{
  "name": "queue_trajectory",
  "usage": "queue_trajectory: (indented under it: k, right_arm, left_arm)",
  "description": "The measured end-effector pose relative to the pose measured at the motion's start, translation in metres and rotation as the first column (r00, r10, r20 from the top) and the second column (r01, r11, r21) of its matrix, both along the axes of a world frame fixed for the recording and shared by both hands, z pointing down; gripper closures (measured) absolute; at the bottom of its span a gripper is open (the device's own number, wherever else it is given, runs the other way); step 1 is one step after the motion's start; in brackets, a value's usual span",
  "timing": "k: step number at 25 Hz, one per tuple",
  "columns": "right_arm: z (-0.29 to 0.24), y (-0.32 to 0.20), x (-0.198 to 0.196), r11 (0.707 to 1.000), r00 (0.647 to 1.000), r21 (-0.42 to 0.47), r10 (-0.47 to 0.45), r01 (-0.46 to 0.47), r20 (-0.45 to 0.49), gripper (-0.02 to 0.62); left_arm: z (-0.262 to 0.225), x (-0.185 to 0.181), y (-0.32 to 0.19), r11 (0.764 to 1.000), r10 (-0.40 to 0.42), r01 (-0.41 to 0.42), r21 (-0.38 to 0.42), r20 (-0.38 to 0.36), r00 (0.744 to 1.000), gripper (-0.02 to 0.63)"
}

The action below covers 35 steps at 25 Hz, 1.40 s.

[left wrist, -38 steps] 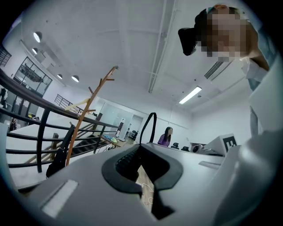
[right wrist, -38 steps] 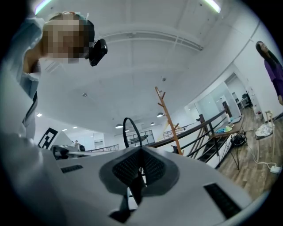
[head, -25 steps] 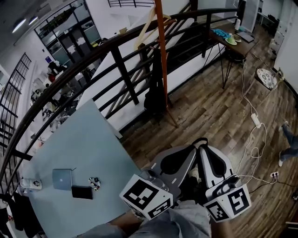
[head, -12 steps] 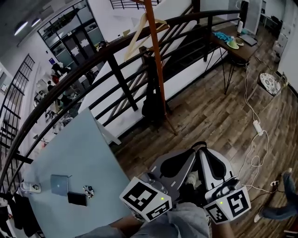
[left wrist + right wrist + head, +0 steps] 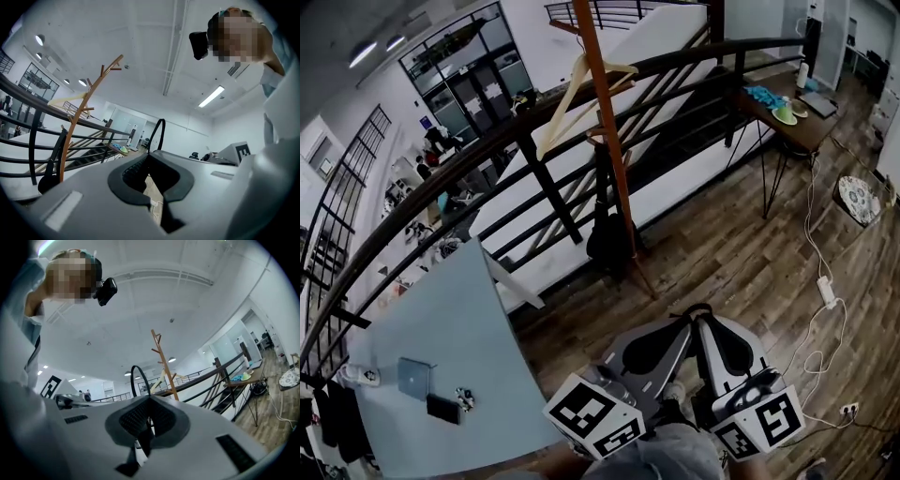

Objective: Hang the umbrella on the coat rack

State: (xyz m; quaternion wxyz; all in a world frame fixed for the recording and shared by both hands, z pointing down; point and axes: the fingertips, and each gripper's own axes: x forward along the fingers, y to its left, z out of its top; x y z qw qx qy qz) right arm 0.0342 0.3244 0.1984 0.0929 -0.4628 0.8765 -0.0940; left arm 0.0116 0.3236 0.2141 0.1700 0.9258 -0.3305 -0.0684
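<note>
No text, brand or number can be read: just black-and-white square marker patterns on the left marker cube [image 5: 592,417] and the right marker cube [image 5: 766,424], plus white sheets on the far glass doors [image 5: 478,89], too small to read.

Under me the floor [image 5: 741,244] is dark wood planks, with a white cable [image 5: 818,314] trailing across it at my right. A dark curved railing [image 5: 534,127] runs along the edge ahead, and stairs drop away behind it. At my left stands a pale blue table [image 5: 459,319] with a laptop [image 5: 414,377] on it. Far right, a small wooden desk [image 5: 787,131] stands on thin legs. Beyond are glass doors [image 5: 478,89]. The ceiling is white, with a strip light [image 5: 210,96].
</note>
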Motion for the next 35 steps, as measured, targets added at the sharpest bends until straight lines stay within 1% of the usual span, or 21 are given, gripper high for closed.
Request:
queue_trajectory:
  k: [6, 10, 16, 28, 35]
  right_arm:
    - [-0.001, -0.029, 0.025, 0.997, 0.997, -0.001, -0.077, 0.077, 0.009, 0.595]
    - [-0.005, -0.043, 0.039, 0.995, 0.995, 0.01, -0.1, 0.1, -0.003, 0.595]
    - [-0.005, -0.06, 0.051, 0.992, 0.993, 0.022, -0.121, 0.121, -0.011, 0.595]
    - [0.0, -0.084, 0.066, 0.995, 0.994, 0.012, -0.103, 0.103, -0.031, 0.597]
    - [0.009, -0.12, 0.071, 0.996, 0.995, -0.002, -0.09, 0.09, -0.039, 0.597]
  left_arm:
    - [-0.001, 0.025, -0.028, 0.997, -0.072, 0.072, 0.005, 0.005, 0.997, 0.601]
    - [-0.004, 0.039, -0.041, 0.996, -0.092, 0.092, 0.023, 0.009, 0.996, 0.601]
    - [-0.004, 0.051, -0.058, 0.991, -0.131, 0.131, 0.028, 0.011, 0.991, 0.601]
    - [0.0, 0.067, -0.084, 0.992, -0.125, 0.125, 0.011, 0.011, 0.992, 0.601]
    - [0.01, 0.071, -0.121, 0.994, -0.109, 0.109, -0.006, -0.005, 0.994, 0.601]
